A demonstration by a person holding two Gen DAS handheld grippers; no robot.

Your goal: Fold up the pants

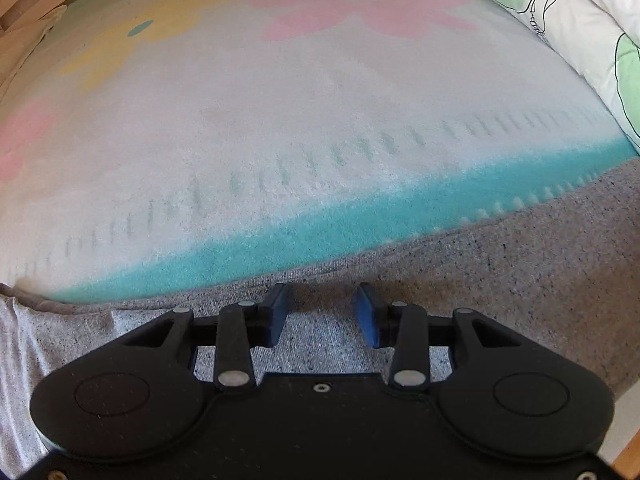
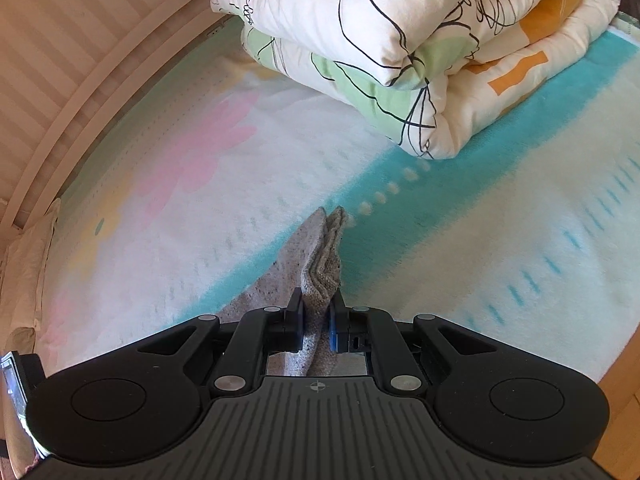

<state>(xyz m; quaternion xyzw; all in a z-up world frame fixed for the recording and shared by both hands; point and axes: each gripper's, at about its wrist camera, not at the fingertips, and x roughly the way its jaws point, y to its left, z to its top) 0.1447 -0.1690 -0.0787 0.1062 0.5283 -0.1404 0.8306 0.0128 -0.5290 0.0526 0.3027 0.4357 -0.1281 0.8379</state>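
Early stage: one end gripped, no fold visible yet.
Right claw [image 2: 317, 314] is clamped on a bunched end of the speckled grey knit pants [image 2: 320, 264], lifted above the pastel flowered bed blanket [image 2: 460, 248]. Left claw [image 1: 320, 312] stands half open and empty just over the pants, which lie spread along the blanket's teal border. Folding proper apparently remains.

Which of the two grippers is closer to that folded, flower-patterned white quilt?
Probably the right gripper: the quilt lies just ahead of it. The left gripper sees only the quilt's edge, far right.
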